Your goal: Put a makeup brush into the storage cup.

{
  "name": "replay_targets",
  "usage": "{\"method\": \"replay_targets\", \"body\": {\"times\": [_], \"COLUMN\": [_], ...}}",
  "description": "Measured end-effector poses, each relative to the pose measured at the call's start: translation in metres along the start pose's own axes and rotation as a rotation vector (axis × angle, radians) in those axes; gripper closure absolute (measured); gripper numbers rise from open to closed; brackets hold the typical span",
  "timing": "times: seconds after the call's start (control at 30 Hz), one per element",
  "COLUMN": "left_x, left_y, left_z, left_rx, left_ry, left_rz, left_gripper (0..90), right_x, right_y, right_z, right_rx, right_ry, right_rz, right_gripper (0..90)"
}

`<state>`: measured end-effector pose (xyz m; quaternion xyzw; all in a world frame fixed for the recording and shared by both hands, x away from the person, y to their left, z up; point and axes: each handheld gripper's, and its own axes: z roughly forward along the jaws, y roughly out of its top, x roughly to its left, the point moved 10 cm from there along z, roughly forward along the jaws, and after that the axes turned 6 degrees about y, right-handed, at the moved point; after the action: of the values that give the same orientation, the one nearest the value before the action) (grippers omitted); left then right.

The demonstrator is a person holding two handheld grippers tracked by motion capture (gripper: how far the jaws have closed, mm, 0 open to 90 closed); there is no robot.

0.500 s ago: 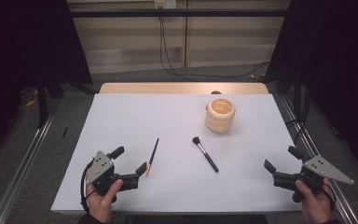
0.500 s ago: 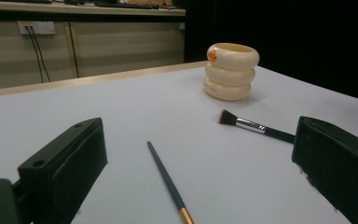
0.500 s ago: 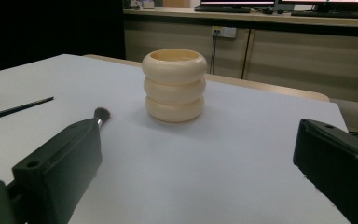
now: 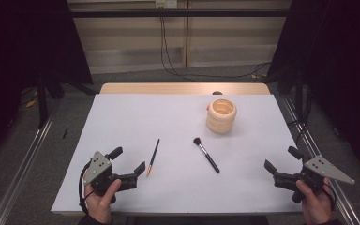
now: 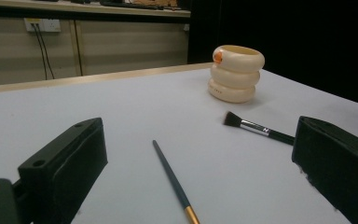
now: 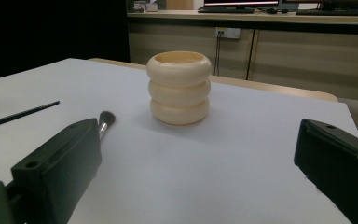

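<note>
A thin dark brush (image 4: 153,157) with a gold ferrule lies on the white table (image 4: 178,117), just right of my left gripper (image 4: 129,159). That gripper is open and holds nothing; in its own view (image 5: 200,135) the thin brush (image 5: 172,179) lies between the jaws, untouched. A black makeup brush (image 4: 206,154) lies at the middle. A cream ribbed cup (image 4: 221,115) stands upright farther back. My right gripper (image 4: 280,158) rests near the front right corner, open and empty. In the right gripper view (image 6: 196,140) the cup (image 6: 179,86) stands ahead and the makeup brush (image 6: 105,122) lies beside the left jaw.
The table's wooden far edge (image 4: 183,88) shows beyond the white sheet. Metal rails (image 4: 23,164) run along both sides of the table. Cables (image 4: 168,56) hang down the wall behind. In the left gripper view, the makeup brush (image 5: 256,127) and the cup (image 5: 235,72) sit to the right.
</note>
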<state>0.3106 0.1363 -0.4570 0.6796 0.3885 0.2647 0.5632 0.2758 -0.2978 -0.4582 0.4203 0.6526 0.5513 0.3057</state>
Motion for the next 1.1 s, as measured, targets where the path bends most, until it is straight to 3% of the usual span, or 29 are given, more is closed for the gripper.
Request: {"method": "replay_targets", "body": {"times": [0.47,0.5,0.53,0.57,0.6,0.73,1.1], "left_x": [-0.009,-0.01,-0.011,-0.011,-0.013,-0.014,-0.009], "left_y": [0.011,0.012,0.013,0.013,0.016,0.019,0.035], "left_z": [-0.003,-0.003,-0.001,-0.001,0.001,0.003,0.018], "left_rx": [-0.021,-0.018,-0.006,-0.006,-0.01,-0.017,-0.028], "left_ry": [-0.014,-0.025,-0.004,-0.004,-0.025,-0.023,-0.041], "left_rz": [0.041,0.052,0.075,0.075,0.049,0.045,0.063], "left_gripper": [2.2,2.2,2.2,2.2,2.2,2.2,2.1], "right_x": [0.002,0.002,0.002,0.002,0.002,0.003,0.003], "right_y": [0.0,0.0,0.0,0.0,0.0,0.0,0.0], "right_z": [-0.004,-0.003,-0.003,-0.003,-0.003,-0.003,-0.004], "right_rx": [-0.002,-0.001,-0.002,-0.003,0.001,-0.003,-0.001], "right_ry": [0.008,0.007,0.006,0.005,0.001,0.007,0.007], "right_rz": [-0.005,-0.005,-0.004,-0.005,-0.009,-0.006,0.001], "right_gripper": [0.3,0.4,0.3,0.3,0.4,0.3,0.4]}}
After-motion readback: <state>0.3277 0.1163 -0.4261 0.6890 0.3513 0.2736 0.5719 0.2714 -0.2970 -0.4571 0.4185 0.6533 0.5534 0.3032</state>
